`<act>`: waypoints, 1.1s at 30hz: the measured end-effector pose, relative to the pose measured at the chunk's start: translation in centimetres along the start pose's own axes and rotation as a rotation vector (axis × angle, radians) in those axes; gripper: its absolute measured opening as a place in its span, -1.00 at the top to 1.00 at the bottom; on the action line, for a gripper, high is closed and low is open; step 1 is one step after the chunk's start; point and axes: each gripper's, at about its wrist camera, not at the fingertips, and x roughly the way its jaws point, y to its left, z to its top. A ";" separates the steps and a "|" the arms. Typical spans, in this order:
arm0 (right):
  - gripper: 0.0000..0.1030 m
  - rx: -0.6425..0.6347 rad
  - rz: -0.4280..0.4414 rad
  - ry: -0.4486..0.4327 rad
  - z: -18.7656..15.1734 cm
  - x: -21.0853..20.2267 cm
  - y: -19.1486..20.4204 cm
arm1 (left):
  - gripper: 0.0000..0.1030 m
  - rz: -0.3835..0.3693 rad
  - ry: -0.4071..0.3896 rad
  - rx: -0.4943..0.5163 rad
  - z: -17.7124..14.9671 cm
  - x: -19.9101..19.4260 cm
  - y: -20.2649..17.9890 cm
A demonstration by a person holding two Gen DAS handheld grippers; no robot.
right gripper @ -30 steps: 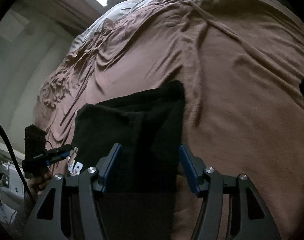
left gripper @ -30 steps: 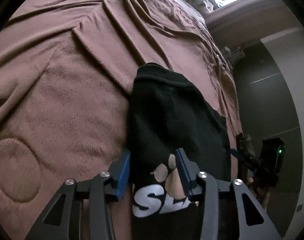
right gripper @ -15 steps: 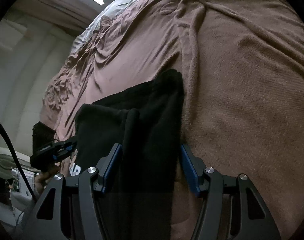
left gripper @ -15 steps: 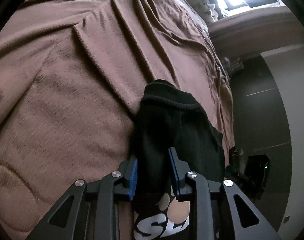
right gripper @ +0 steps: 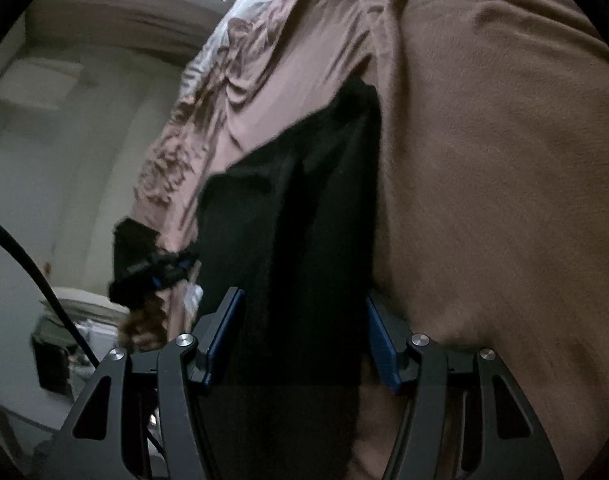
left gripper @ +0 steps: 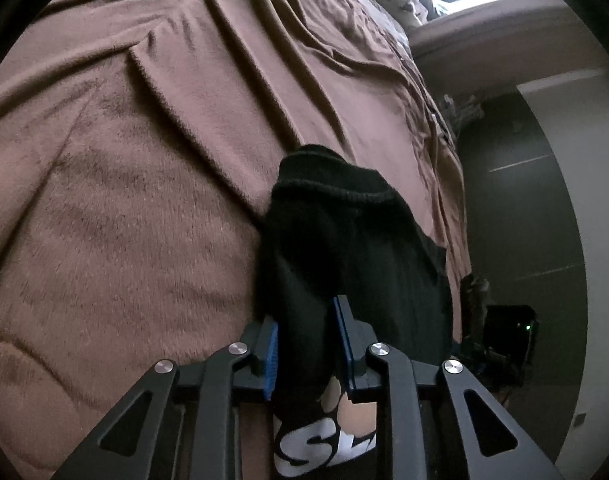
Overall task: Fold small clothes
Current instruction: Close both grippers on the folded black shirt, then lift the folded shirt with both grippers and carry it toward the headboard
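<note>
Black garment (left gripper: 356,248) on the brown blanket (left gripper: 124,220), long axis running straight ahead; left gripper (left gripper: 306,344) closing on its near edge fold, right gripper (right gripper: 300,340) half spread, straddling the other end

Our left gripper (left gripper: 307,338) angles downward, its blue-padded jaws closing on a bunched fold of black cloth (left gripper: 344,240). Our right gripper (right gripper: 302,332) also tilts down, jaws set wider, the cloth between them. From it, the left gripper shows at nine o'clock.
</note>
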 end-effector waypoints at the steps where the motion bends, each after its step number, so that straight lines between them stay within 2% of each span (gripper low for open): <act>1: -0.11 -0.003 0.004 -0.004 0.4 0.4 0.0 | 0.50 -0.008 -0.005 -0.006 0.2 0.1 0.1; 6: 0.06 -0.019 -0.005 -0.004 2.8 3.1 0.3 | 0.54 -0.024 -0.016 -0.026 1.1 0.5 0.5; 8: 0.21 -0.030 -0.027 0.002 3.6 4.4 0.7 | 0.56 -0.028 -0.017 -0.029 1.3 0.8 0.4; 10: 0.53 -0.026 -0.060 0.003 4.6 5.1 0.7 | 0.65 -0.022 -0.019 -0.032 1.6 1.0 0.3; 13: 0.72 -0.030 -0.096 0.006 4.8 5.7 1.5 | 0.82 0.002 -0.036 0.012 1.4 0.5 -0.6; 18: 0.77 -0.162 -0.240 -0.035 3.2 5.3 6.2 | 0.87 -0.010 -0.074 0.040 1.2 -1.1 -2.0; 23: 0.78 -0.246 -0.346 -0.083 1.4 4.1 11.3 | 0.87 0.012 -0.119 0.111 0.5 -3.4 -4.8; 30: 0.79 -0.295 -0.429 -0.136 -1.7 1.8 16.6 | 0.87 0.001 -0.177 0.156 -1.4 -7.0 -7.5; 33: 0.79 -0.314 -0.433 -0.165 -3.5 -0.1 18.3 | 0.87 -0.014 -0.195 0.159 -2.0 -8.1 -8.6</act>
